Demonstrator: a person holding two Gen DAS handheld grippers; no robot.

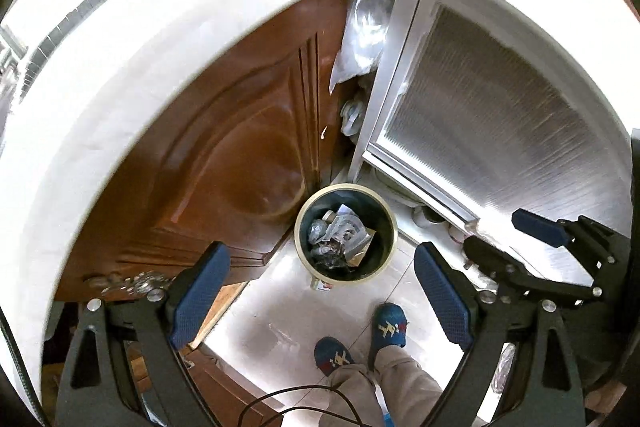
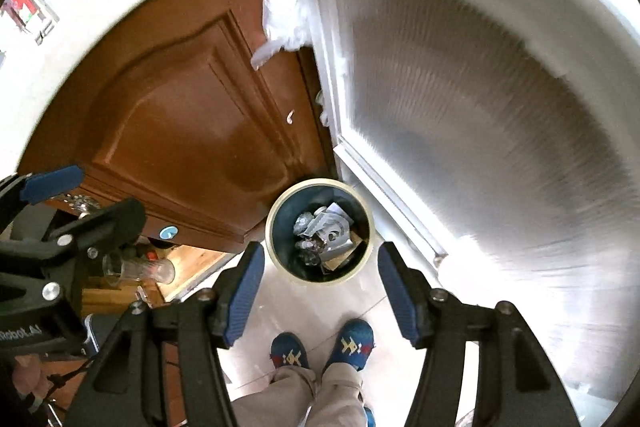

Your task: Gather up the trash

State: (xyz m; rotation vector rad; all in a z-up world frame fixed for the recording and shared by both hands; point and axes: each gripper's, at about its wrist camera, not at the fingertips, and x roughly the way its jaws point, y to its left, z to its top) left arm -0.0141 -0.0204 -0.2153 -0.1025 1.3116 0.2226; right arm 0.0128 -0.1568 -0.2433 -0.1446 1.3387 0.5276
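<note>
cream-rimmed trash bin (image 1: 345, 269) upright, mouth skyward, beneath both tongs (image 1: 320, 291) (image 2: 320, 291), agape, empty

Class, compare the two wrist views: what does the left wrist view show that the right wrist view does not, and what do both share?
Only the left wrist view shows white pipes at the foot of the frosted door. Only the right wrist view shows drinking glasses and a red-and-white box. Both show the trash bin holding crumpled trash, the brown wooden door, blue slippers, and both grippers open and empty.
</note>
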